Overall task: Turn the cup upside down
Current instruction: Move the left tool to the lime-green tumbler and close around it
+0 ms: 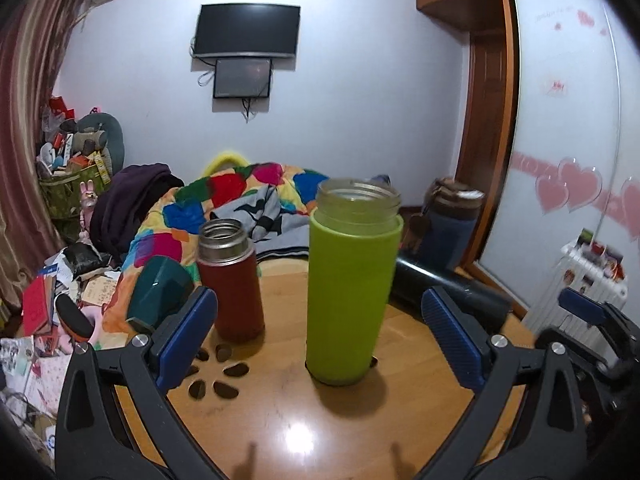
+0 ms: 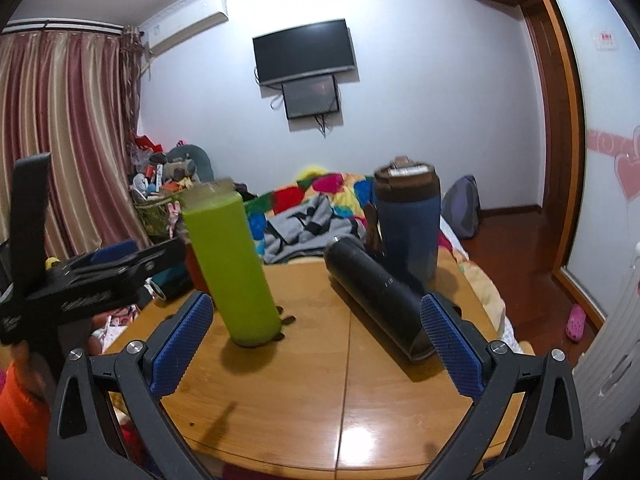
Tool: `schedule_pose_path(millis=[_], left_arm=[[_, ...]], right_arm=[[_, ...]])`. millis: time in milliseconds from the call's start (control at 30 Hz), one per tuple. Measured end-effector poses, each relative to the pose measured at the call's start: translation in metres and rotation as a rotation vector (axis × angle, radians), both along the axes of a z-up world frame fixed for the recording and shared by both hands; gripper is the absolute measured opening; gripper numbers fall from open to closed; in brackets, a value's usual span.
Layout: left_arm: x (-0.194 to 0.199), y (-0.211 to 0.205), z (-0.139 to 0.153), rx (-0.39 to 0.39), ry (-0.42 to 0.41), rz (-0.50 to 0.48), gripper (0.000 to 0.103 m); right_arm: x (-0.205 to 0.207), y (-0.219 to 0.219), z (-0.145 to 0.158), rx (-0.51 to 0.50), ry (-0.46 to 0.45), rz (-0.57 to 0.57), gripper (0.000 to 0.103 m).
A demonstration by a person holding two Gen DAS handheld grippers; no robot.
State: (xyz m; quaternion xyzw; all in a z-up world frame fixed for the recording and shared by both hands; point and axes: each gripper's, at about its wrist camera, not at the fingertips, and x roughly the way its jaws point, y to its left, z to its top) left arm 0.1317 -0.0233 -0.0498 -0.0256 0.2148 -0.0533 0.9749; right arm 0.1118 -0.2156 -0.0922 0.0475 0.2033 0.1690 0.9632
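A tall green cup stands upright, mouth up, on the round wooden table. It also shows in the right wrist view. My left gripper is open, its blue pads on either side of the green cup without touching it. My right gripper is open and empty, with the green cup ahead to the left and a black cup lying on its side ahead to the right. The left gripper's body shows at the left of the right wrist view.
A red flask stands upright left of the green cup. A teal cup lies at the table's left edge. A blue lidded tumbler stands at the back right. The black cup lies behind the green one. A cluttered bed lies beyond.
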Motion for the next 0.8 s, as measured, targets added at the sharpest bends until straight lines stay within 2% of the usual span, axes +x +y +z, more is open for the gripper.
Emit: schedule_pose_path(millis=[233, 300, 367, 433, 467, 500, 667, 800], left_arm=[[0.041, -0.019, -0.01, 0.015, 0.033, -0.073, 0.102], [0.047, -0.019, -0.01, -0.002, 0.043, -0.078, 0.092], [0.054, -0.019, -0.012, -0.02, 0.064, -0.093, 0.077], [0.061, -0.019, -0.014, -0.036, 0.078, -0.1, 0.073], [0.062, -0.019, -0.015, -0.042, 0.08, -0.106, 0.066], [0.062, -0.019, -0.015, -0.04, 0.082, -0.105, 0.063], [0.058, -0.018, -0.014, -0.027, 0.083, -0.119, 0.063], [0.046, -0.018, -0.011, -0.029, 0.097, -0.169, 0.063]], right_arm=[[0.019, -0.003, -0.025, -0.01, 0.069, 0.012, 0.103], [0.023, -0.002, -0.027, -0.013, 0.082, 0.02, 0.103], [0.026, -0.001, -0.03, -0.017, 0.09, 0.025, 0.103], [0.028, 0.0, -0.034, -0.019, 0.095, 0.03, 0.103], [0.029, 0.001, -0.035, -0.019, 0.098, 0.033, 0.103], [0.03, 0.001, -0.036, -0.019, 0.1, 0.036, 0.103], [0.03, 0.007, -0.039, -0.038, 0.109, 0.052, 0.103], [0.027, 0.013, -0.042, -0.057, 0.106, 0.071, 0.103]])
